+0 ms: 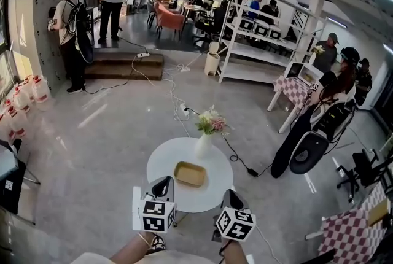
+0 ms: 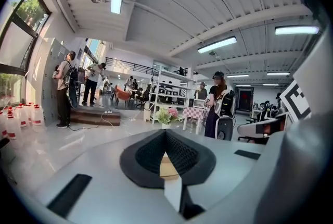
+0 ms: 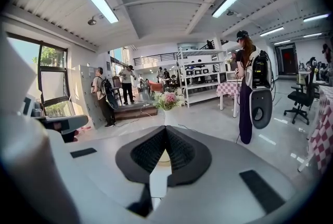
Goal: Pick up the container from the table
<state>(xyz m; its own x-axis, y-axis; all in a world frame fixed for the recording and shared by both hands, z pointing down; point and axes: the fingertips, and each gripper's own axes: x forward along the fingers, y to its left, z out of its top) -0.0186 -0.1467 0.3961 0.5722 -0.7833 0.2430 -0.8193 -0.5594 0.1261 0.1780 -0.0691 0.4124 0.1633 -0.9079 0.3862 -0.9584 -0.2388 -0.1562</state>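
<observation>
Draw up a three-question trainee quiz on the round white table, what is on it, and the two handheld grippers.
1. True or false: the shallow tan rectangular container lies on the round white table, touched by neither gripper.
2. Which thing stands on the table just beyond the container?
A. a white vase of pink and white flowers
B. a red kettle
C. a stack of books
3. Fill in the blank: the jaws of the left gripper and of the right gripper are both ____, with nothing between them.

Key: 1 true; 2 A; 3 shut.
</observation>
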